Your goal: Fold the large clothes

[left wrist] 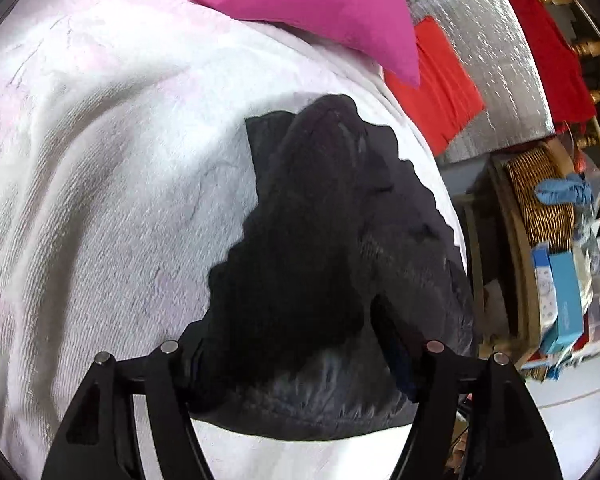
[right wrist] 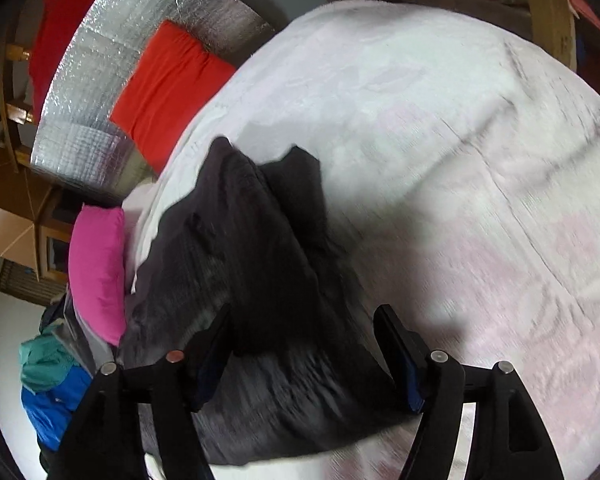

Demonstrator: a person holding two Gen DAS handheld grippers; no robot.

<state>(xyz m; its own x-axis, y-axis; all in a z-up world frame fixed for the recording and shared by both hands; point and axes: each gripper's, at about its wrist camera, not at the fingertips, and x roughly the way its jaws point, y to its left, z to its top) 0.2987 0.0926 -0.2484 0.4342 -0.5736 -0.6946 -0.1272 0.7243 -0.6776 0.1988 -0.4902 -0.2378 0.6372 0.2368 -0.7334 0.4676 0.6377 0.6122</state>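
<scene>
1 dark garment [left wrist: 320,240] lies bunched on 1 white bed [left wrist: 100,200]; 2 grippers, left [left wrist: 296,344] and right [right wrist: 304,332], hover with jaws wide, gripping nothing; 1 pink pillow [left wrist: 320,4] nearby.

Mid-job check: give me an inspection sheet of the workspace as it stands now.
Surface: white textured bedspread, wrinkled.
Job's things: dark garment bunched in a heap on the bedspread, not flat.
Clutter: pink pillow and red cushion at the bed's edge.
Grippers: left gripper and right gripper both open, garment between the fingers, no pinch visible.
Cables: nothing seen.
Surroundings: silver foil sheet, wicker basket, blue and green clothes pile.
</scene>
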